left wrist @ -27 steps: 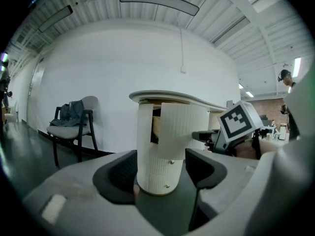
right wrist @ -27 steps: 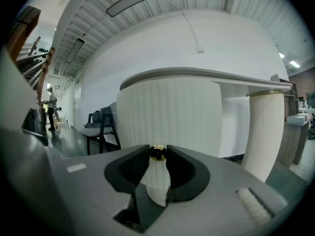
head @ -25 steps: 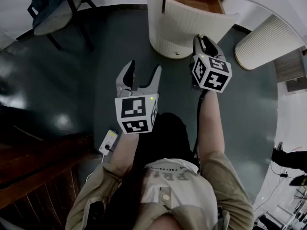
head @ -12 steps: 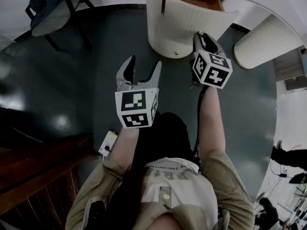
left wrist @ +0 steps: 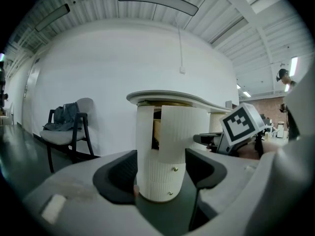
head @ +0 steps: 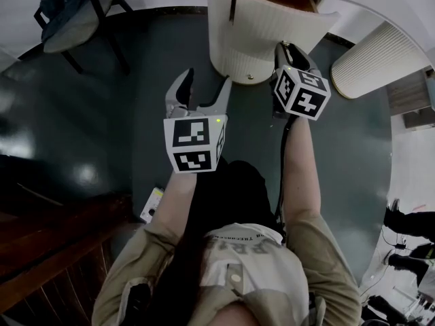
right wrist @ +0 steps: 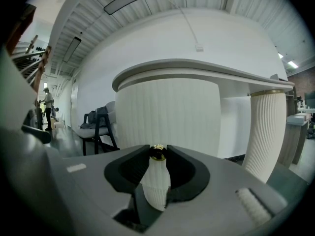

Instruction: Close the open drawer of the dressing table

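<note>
The dressing table's white ribbed drawer stands pulled out over its round ribbed pedestal, the wooden inside showing at the top edge. My right gripper is at the drawer front; in the right gripper view its jaws are shut on the small brass knob of the ribbed front. To its left my left gripper is open and empty, just short of the pedestal. The left gripper view shows the drawer jutting out and the right gripper's marker cube.
A second ribbed pedestal stands at the right under the curved tabletop. A chair with clothing is at the far left. A small white device lies on the dark floor beside dark wooden furniture.
My left gripper has moved forward, closer to the pedestal. The right gripper has stayed on the knob.
</note>
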### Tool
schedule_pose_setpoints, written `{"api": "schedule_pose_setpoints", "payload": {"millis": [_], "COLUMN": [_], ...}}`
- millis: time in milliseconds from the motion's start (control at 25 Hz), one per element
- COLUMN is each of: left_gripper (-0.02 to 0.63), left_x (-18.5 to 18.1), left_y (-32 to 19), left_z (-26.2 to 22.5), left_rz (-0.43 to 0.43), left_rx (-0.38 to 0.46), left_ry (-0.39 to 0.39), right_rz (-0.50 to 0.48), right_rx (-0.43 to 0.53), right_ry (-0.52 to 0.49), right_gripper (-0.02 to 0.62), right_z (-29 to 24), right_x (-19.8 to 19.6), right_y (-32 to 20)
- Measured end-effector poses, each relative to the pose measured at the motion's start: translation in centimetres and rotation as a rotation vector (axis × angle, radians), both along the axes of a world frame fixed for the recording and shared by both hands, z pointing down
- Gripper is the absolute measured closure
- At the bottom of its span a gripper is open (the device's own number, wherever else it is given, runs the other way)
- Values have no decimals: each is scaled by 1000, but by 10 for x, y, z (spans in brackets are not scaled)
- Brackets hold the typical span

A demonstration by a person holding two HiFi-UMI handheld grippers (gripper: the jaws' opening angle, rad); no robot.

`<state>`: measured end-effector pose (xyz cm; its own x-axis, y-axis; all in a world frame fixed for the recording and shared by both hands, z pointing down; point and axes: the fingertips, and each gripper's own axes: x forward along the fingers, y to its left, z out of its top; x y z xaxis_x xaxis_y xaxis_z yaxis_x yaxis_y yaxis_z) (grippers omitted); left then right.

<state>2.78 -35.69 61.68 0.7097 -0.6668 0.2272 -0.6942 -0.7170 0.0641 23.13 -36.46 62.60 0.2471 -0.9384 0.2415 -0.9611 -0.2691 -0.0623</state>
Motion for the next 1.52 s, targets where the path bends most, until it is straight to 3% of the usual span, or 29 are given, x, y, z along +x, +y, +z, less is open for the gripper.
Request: {"api": "schedule_pose_setpoints", "payload": {"millis": [1520], "left_gripper": [287], "left_x": [21], "left_y": [-31], "left_z": [8], "left_rz": [61], "left_rx": [18], "left_ry": [-22], "right_rz": [20], "right_rx": [5], "right_ry": [-12], "right_gripper": [483], "right_z": [0], "right_x": [23], "right_y": [-49]}}
